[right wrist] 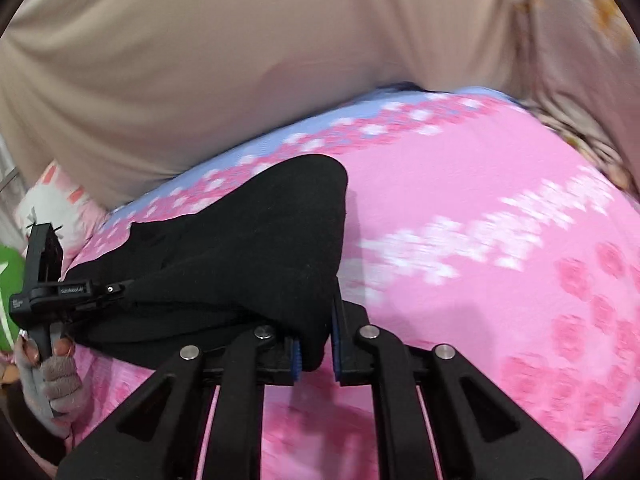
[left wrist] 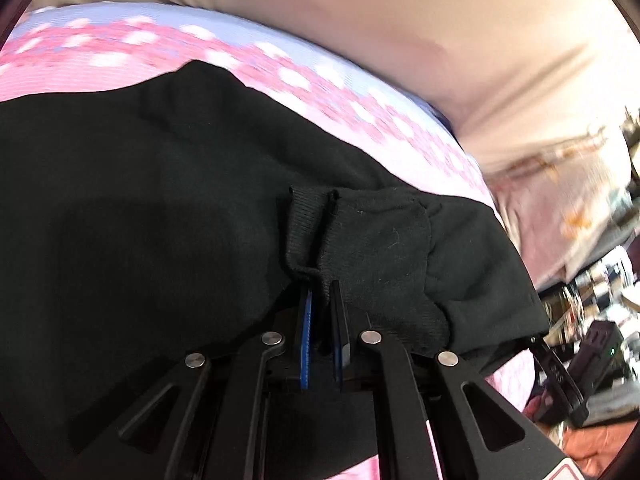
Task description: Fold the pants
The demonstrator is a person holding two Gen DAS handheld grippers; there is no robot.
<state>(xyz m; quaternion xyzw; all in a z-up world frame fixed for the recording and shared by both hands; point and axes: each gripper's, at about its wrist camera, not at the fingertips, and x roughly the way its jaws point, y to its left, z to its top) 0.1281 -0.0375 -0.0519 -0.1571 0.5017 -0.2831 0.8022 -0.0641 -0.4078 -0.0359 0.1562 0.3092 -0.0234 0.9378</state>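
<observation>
The black pants [left wrist: 160, 200] lie on a pink flowered bed cover [left wrist: 304, 80]. My left gripper [left wrist: 322, 292] is shut on a ribbed cuff [left wrist: 360, 240] of the pants, which bunches up just ahead of the fingers. In the right wrist view the pants [right wrist: 248, 248] run from the left edge to my right gripper [right wrist: 314, 344], which is shut on their black fabric edge. The left gripper's body [right wrist: 48, 280] and the gloved hand holding it show at the left of the right wrist view.
A beige sheet or curtain [right wrist: 200, 60] hangs behind the bed. The pink cover [right wrist: 480, 260] stretches to the right of the pants. Cluttered dark items [left wrist: 600, 340] stand past the bed's right edge. A green object [right wrist: 8, 280] sits at far left.
</observation>
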